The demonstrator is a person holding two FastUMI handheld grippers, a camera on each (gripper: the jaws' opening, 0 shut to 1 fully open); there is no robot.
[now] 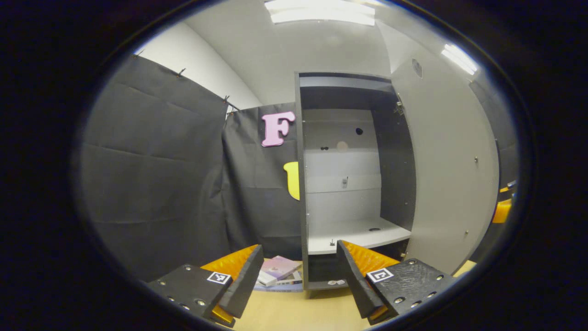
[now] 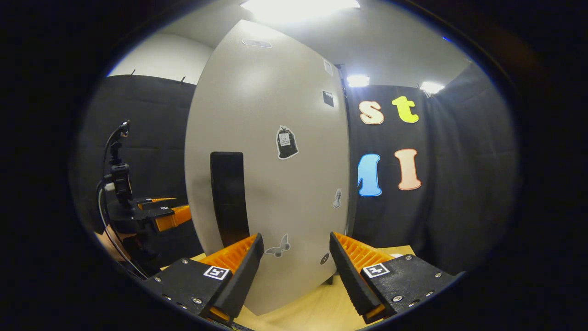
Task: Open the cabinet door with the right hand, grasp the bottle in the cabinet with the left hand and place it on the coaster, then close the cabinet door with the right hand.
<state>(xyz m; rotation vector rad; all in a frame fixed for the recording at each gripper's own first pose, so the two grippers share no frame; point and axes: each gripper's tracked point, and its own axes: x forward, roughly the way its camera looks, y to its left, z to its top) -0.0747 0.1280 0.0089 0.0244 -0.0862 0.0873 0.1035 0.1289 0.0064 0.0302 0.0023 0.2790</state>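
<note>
1. Right gripper [image 2: 295,235] and left gripper [image 1: 299,246]: fingers are parted, nothing held.
2. Cabinet door [image 2: 257,92] is found swung open just ahead. It is judged a stiff, light-swinging panel, best taken at the black handle [image 2: 227,197].

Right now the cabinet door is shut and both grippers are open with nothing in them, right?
Not quite. The cabinet door is swung open: the left gripper view looks straight in at the shelf. The rest holds: the left gripper and the right gripper are both open and hold nothing.
</note>
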